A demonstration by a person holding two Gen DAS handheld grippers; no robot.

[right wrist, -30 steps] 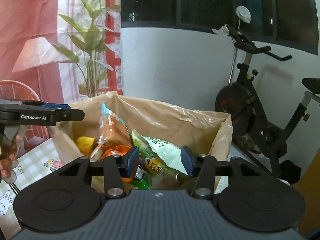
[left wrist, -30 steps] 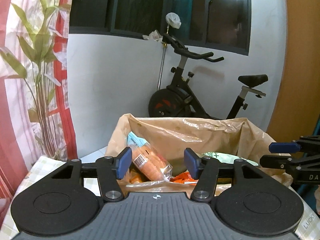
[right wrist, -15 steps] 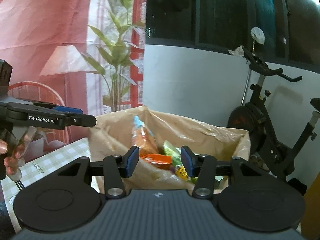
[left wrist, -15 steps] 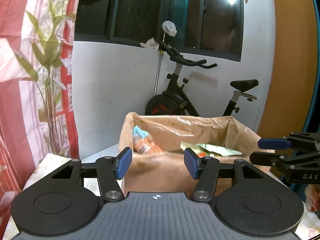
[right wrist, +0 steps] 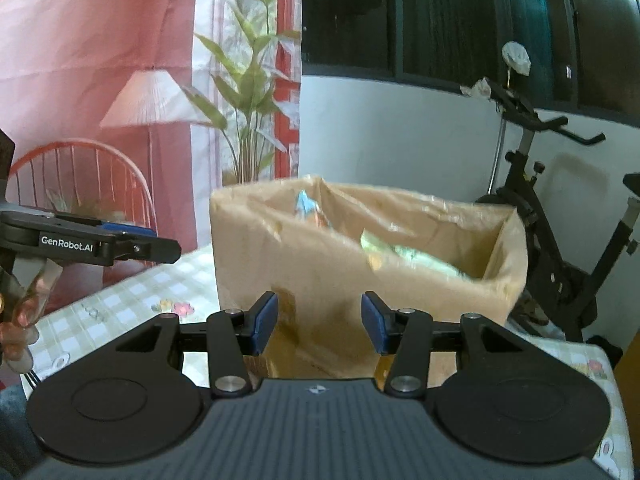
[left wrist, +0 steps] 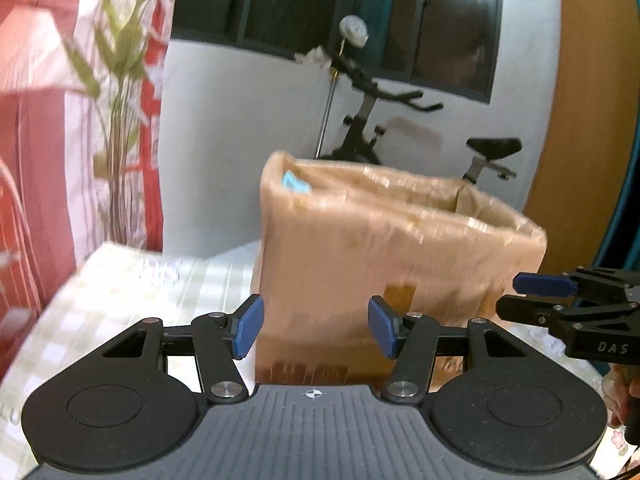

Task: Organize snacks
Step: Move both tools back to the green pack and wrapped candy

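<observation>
Snacks sit inside a brown cardboard box [right wrist: 320, 264] lined with crinkly clear plastic, standing upright on the worktop [right wrist: 132, 300], which has a pale checked cloth with small flower prints. From my right wrist view I see a blue-topped packet [right wrist: 305, 202] poking up at the box's far left corner and a pale green bag [right wrist: 408, 254] lying lower toward the right; both are blurred, so labels are unreadable. From the left wrist view only the blue packet tip [left wrist: 296, 182] shows over the box [left wrist: 384, 256] rim. Behind the box: exercise bike [right wrist: 560, 216] against a white wall, dark window above, a printed backdrop with bamboo and a lamp on the left. Nothing sits between my hand-held grippers and the box's near wall. Left hand-held gripper [left wrist: 316, 326] has its blue pads spread wide, nothing between them, lined up on the box front but not touching it. Right hand-held gripper [right wrist: 318, 324] is likewise spread wide and carries nothing, aimed at the box's near face. Each appears from the side in the other's view: right one [left wrist: 560, 300] at the right edge, left one [right wrist: 104, 240] at the left edge with fingers [right wrist: 24, 312] on its trigger.
</observation>
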